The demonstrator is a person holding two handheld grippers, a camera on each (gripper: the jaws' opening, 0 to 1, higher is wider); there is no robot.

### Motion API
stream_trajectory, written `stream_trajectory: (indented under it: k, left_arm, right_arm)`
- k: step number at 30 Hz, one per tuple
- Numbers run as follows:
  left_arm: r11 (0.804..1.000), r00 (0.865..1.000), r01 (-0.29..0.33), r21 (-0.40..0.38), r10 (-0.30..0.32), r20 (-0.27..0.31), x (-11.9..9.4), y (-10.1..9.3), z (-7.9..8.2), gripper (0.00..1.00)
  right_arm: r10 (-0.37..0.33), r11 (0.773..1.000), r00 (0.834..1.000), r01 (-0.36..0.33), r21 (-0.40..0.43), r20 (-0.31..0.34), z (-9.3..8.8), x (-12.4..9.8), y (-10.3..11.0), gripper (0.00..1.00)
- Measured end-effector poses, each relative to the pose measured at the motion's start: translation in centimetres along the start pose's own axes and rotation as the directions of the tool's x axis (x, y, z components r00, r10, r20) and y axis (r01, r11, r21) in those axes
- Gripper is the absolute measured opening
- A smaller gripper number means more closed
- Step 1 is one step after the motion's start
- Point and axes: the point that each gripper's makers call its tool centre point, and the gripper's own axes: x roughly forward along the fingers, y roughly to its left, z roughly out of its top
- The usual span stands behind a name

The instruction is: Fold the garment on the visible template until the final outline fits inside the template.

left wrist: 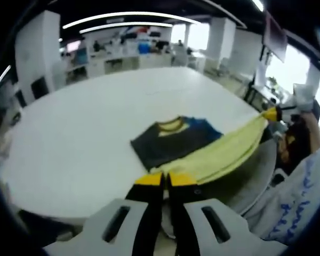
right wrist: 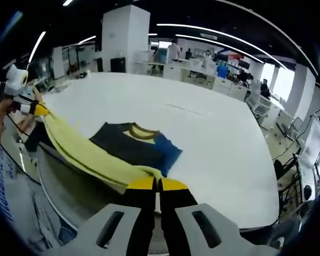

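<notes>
Left gripper [left wrist: 166,179]: nearest the lens, jaws closed on one end of the garment's yellow hem.
Right gripper [right wrist: 158,184]: jaws pinched on the other end of that hem; in the left gripper view it shows at the far right [left wrist: 271,113].
Garment [left wrist: 176,141]: dark navy top with blue sleeve and yellow collar, lying at the near edge of the surface; its yellow lower band is lifted and stretched taut between the two grippers.
Template: cannot tell it apart under the cloth.
Surface [left wrist: 96,133]: broad white table.
Progress: judged early to middle; body lies flat, hem raised for a fold, not yet laid over.
Left to do: lay the band onto the body, then check the outline.
Surroundings: open office, desks and people far behind.
</notes>
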Motion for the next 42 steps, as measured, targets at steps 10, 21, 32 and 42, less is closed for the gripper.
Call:
stream_trajectory:
  k: [10, 21, 32, 42]
  left_arm:
    - [1.0, 1.0, 0.023, -0.011, -0.023, -0.02, 1.2, 0.4, 0.1, 0.0]
    - [0.999, 0.999, 0.019, -0.033, -0.021, -0.048, 2.9, 1.4, 0.2, 0.0]
    - [0.998, 0.998, 0.035, -0.048, -0.038, -0.047, 4.6, 2.1, 1.0, 0.0]
    - [0.998, 0.998, 0.037, -0.051, -0.04, -0.057, 6.3, 3.1, 1.6, 0.0]
  right_arm:
    - [0.01, 1.0, 1.0, -0.01, 0.004, -0.021, 0.0, 1.1, -0.3, 0.02]
    - [0.023, 1.0, 0.999, -0.023, 0.003, -0.036, 0.5, 2.7, -0.8, 0.02]
    - [0.017, 1.0, 0.998, -0.017, 0.005, -0.056, 0.7, 4.5, -1.6, 0.02]
    - [0.012, 1.0, 0.998, -0.012, 0.005, -0.055, 1.4, 5.9, -2.0, 0.02]
